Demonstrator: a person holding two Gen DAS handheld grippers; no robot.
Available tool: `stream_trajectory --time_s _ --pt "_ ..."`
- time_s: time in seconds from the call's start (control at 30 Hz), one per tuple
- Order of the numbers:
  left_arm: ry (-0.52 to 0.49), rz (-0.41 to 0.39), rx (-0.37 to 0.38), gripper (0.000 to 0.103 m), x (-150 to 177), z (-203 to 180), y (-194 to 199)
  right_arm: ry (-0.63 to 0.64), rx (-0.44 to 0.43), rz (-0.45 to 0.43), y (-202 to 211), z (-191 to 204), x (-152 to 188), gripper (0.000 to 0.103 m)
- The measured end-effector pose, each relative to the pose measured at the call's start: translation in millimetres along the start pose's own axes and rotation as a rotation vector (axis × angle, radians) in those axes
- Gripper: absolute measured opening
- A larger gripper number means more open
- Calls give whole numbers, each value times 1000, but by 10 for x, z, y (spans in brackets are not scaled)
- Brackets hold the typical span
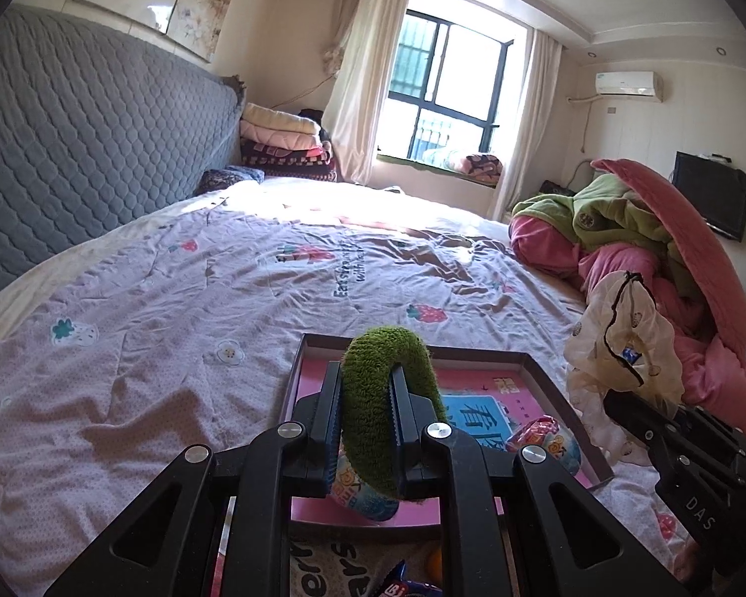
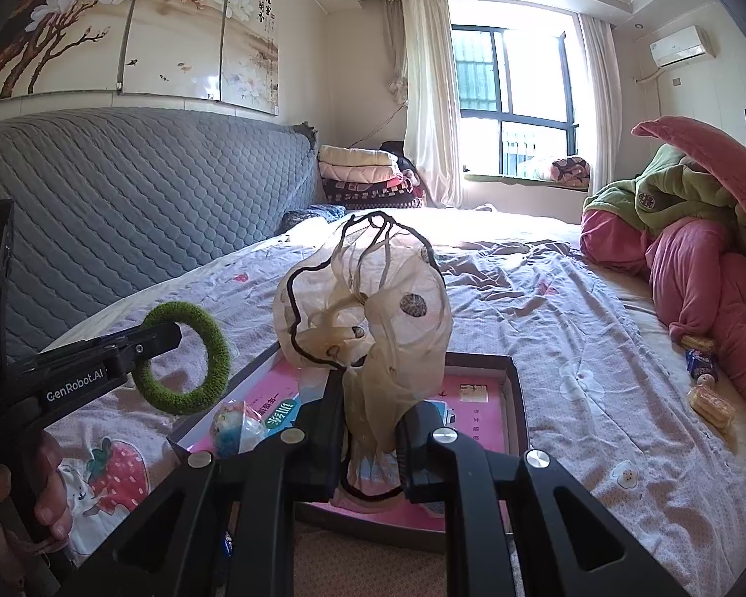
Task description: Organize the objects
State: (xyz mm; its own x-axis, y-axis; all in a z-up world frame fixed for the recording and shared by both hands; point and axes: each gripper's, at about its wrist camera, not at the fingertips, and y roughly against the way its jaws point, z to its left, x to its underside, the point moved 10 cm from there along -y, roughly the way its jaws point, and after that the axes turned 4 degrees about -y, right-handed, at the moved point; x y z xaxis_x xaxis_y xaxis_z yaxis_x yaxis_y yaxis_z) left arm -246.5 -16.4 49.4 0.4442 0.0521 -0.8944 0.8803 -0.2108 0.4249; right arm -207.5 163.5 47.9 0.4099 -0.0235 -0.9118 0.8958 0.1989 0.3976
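My left gripper (image 1: 365, 398) is shut on a fuzzy green ring (image 1: 390, 348) and holds it above a shallow brown-rimmed tray (image 1: 537, 363) with a pink printed floor. The ring also shows in the right wrist view (image 2: 186, 363), at the left, gripped by the left gripper (image 2: 161, 343). My right gripper (image 2: 370, 428) is shut on a sheer cream cloth with black trim (image 2: 373, 298) and holds it up over the same tray (image 2: 517, 383). The cloth shows at the right of the left wrist view (image 1: 621, 338). A wrapped round toy (image 1: 547, 443) lies in the tray.
The tray lies on a bed with a lilac strawberry-print sheet (image 1: 173, 298). A heap of pink and green bedding (image 2: 696, 258) lies on the right. Snack packets (image 2: 706, 388) lie beside it. A grey quilted headboard (image 2: 124, 199) runs along the left. More packets (image 1: 412, 582) lie near me.
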Motion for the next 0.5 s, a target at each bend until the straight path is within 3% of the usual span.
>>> stream_trajectory --time_s 0.5 --pt "12 7 -6 16 21 -12 -229 0 37 54 -275 -50 113 18"
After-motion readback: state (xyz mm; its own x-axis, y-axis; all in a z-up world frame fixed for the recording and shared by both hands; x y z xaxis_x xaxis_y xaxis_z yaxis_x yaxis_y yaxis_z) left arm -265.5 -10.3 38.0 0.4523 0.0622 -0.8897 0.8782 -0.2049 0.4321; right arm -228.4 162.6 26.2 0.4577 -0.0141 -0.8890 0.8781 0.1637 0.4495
